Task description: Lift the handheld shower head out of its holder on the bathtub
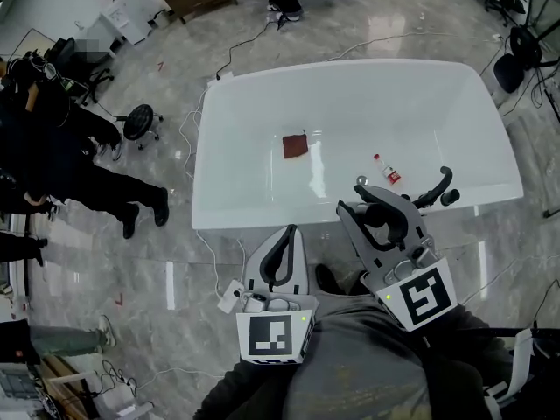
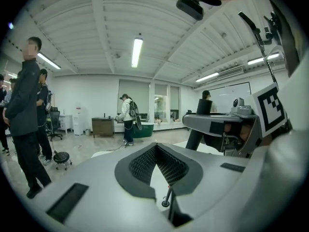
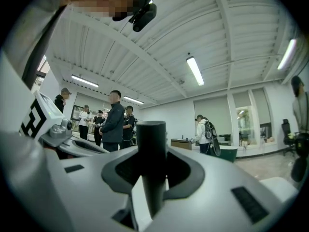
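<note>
Risk: the right gripper [image 1: 367, 201] pinches only a narrow band of a smooth, round handle, so the shower head [image 3: 151, 163] could swivel or slide between the pads; a snag on the black fixture [image 1: 436, 187] just beyond its tips would cause the same.

The handle is dark, cylindrical and upright between the jaws, above the bathtub [image 1: 262, 220] near rim. The left gripper [image 2: 155, 151] is pressed together and empty.
</note>
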`<state>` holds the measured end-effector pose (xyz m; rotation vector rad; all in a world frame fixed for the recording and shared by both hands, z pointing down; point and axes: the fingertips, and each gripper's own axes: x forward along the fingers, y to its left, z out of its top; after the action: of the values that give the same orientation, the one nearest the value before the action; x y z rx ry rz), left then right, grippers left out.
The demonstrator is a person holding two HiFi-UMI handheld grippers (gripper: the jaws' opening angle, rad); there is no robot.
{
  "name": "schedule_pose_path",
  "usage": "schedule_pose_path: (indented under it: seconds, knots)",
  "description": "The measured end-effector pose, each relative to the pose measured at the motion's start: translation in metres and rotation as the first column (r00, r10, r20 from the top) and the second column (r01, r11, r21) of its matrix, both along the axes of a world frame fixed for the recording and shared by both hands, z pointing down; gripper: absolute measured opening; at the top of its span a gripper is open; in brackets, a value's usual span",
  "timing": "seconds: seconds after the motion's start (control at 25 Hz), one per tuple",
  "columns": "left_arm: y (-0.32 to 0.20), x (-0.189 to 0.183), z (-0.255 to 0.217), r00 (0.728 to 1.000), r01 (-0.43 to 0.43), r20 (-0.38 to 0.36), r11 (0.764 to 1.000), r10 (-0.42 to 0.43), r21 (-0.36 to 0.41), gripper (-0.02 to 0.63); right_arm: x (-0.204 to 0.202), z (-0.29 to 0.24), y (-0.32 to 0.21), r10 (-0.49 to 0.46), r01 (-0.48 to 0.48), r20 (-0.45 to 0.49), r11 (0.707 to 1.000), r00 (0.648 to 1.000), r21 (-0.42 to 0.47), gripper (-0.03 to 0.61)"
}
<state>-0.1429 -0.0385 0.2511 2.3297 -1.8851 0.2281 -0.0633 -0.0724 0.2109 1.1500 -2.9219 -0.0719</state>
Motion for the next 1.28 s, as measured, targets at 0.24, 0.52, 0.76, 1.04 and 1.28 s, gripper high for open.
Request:
schedule_pose_path:
  seconds: [0.24, 0.52, 0.76, 1.04, 1.28]
  knots:
    - [0.033, 0.024, -0.005, 1.000, 0.016, -0.005, 1.000, -0.015, 0.009, 0.003, 0.018, -0.010, 0.043, -0.034, 0.034, 0.008, 0.999, 0.999, 0.041, 0.115]
    - [0.095, 0.056, -0.009, 0.998, 0.056, -0.011, 0.998, -0.056, 0.022, 0.003, 0.050, -0.014, 0.113, -0.069, 0.069, -0.005, 0.996, 0.998, 0.052, 0.115]
    - [0.139, 0.087, -0.007, 0.997, 0.070, 0.007, 0.997, -0.070, 0.018, 0.003, 0.076, -0.012, 0.160, -0.096, 0.097, -0.013, 0.993, 0.995, 0.071, 0.115]
    - [0.147, 0.088, -0.009, 0.998, 0.055, 0.024, 0.998, -0.056, 0.034, 0.003, 0.075, -0.003, 0.167, -0.091, 0.091, -0.013, 0.994, 0.996, 0.057, 0.115]
    - [0.140, 0.092, -0.020, 0.999, 0.035, 0.023, 0.996, -0.037, 0.076, 0.003, 0.082, -0.008, 0.159, -0.062, 0.062, 0.007, 0.997, 0.998, 0.039, 0.115]
